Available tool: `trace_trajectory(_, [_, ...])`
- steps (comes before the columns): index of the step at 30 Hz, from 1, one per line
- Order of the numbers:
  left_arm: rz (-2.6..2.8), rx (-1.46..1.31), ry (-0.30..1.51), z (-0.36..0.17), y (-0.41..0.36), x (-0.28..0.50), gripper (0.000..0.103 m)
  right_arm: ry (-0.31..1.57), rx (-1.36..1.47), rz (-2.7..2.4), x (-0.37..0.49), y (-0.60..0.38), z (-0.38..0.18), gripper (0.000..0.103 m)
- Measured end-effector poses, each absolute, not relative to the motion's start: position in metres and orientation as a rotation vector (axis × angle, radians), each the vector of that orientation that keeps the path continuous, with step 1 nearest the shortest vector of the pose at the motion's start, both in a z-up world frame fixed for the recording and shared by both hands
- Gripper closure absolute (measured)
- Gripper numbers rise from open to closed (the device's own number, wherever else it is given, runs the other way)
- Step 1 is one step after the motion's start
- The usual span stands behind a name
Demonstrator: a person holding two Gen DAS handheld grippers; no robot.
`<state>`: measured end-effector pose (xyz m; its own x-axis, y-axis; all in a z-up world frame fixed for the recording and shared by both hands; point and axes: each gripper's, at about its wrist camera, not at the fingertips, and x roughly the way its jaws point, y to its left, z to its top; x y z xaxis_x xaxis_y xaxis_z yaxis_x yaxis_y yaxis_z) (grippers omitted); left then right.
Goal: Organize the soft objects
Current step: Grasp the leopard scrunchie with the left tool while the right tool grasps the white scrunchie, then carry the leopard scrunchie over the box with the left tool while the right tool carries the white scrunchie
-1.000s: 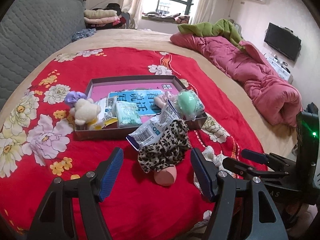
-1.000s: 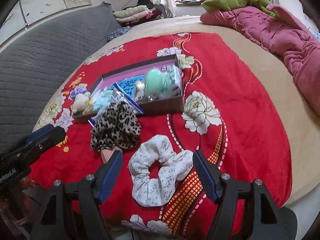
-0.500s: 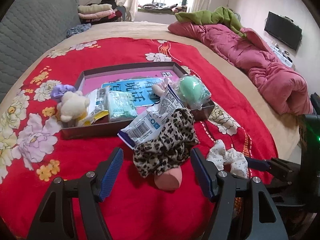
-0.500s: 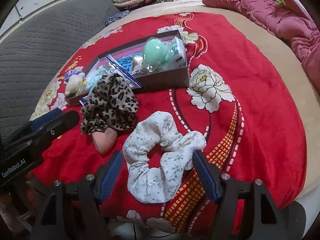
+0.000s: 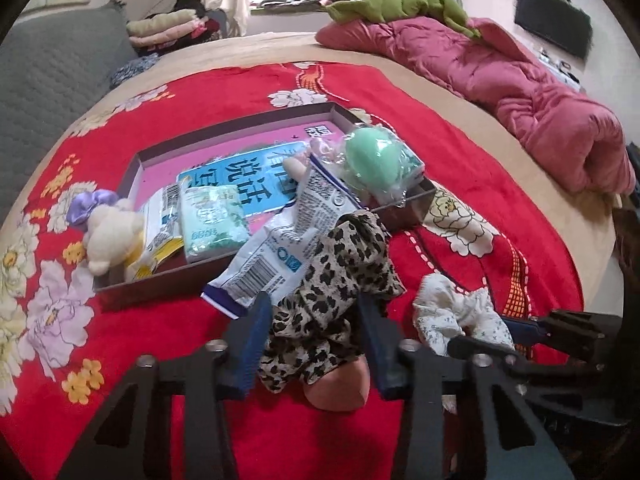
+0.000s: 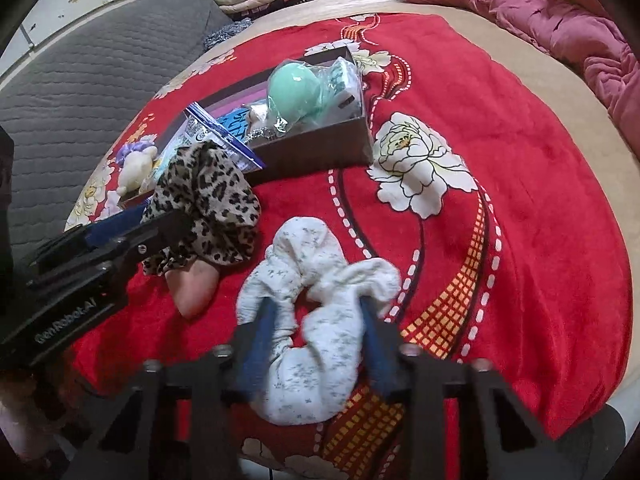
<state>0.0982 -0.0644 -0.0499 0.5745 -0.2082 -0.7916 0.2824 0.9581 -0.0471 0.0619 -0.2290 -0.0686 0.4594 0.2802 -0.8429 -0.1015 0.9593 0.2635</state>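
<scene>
Your left gripper (image 5: 312, 322) was closing its jaws around the leopard-print scrunchie (image 5: 340, 280), with the blue pads pressed into the bunched fabric on both sides. That scrunchie lay on the red floral blanket (image 5: 460, 152), just in front of the shallow brown box (image 5: 168, 288), and a pink teardrop sponge (image 5: 338, 386) poked out from under its near edge. A white snack packet (image 5: 276, 256) leaned over the box's front wall and rested against the scrunchie's far side.

Your right gripper (image 6: 316, 320) was likewise closing, its pads squeezing the white flower-print scrunchie (image 6: 320, 288), which had folded up between them. It sat on the blanket just to the right of the leopard one, the two near each other but apart.

Further out, the box held a green tissue pack (image 5: 212, 220), a mint-green egg-shaped sponge (image 5: 372, 156) in clear wrapping at its right end, and a blue-and-pink printed card (image 5: 248, 176) on the bottom. A cream plush toy (image 5: 112, 236) with a purple scrunchie (image 5: 92, 204) behind it sat at the box's left corner. Beyond the blanket lay a crumpled pink quilt (image 5: 520, 88) with a green cover (image 5: 404, 4) over it, and a grey quilted headboard (image 5: 52, 68) stood to the left.
</scene>
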Motion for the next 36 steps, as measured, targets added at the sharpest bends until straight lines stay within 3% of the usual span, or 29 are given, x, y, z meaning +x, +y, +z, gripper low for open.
trace_trajectory(5, [-0.311,0.062,0.912,-0.052,-0.064,0.099,0.085,1.072,0.174,0.252,0.065,-0.229,-0.071,0.087])
trace_trajectory(9, [-0.329,-0.005,0.89,-0.051,-0.054,0.096,0.094,1.031,0.142,0.246,0.063,-0.231,-0.063,0.091])
trace_trajectory(36, [-0.248,-0.099,0.706,0.031,-0.01,0.083,0.094,0.674,0.05,0.284,0.056,-0.213,0.038,0.092])
